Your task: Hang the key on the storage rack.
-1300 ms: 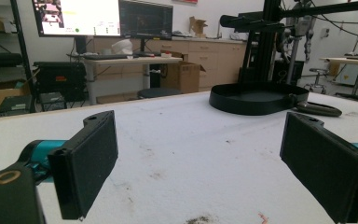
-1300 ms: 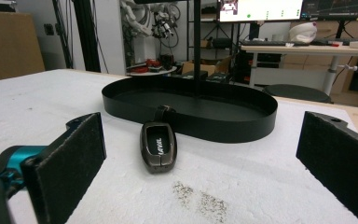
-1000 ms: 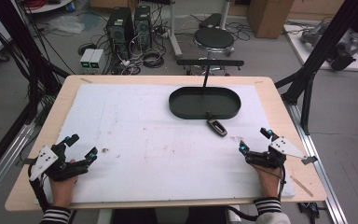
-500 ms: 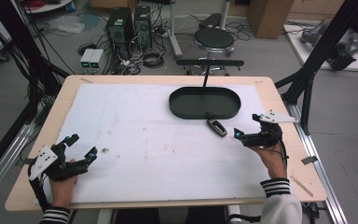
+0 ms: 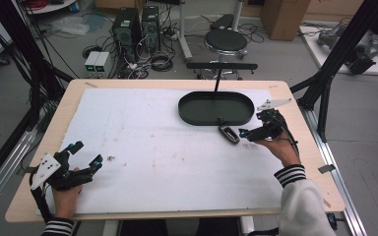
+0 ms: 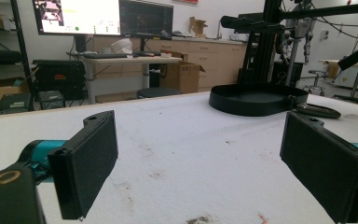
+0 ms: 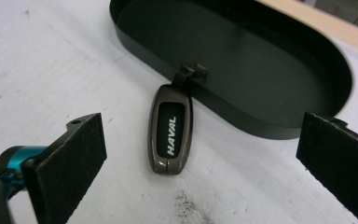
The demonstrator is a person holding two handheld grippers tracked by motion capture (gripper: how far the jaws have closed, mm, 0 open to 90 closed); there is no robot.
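Half the key fob's (image 7: 170,135) loop tray-hidden (image 7: 279,126).

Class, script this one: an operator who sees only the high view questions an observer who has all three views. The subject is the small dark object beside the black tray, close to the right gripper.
Operator: What is that small dark thing by the tray?
Observer: A key fob. The right gripper view shows HAVAL lettered along its face.
Operator: Is the right gripper set to take it?
Observer: The right gripper has its fingers wide apart. The fob lies on the white cover between them and is not touched by either.
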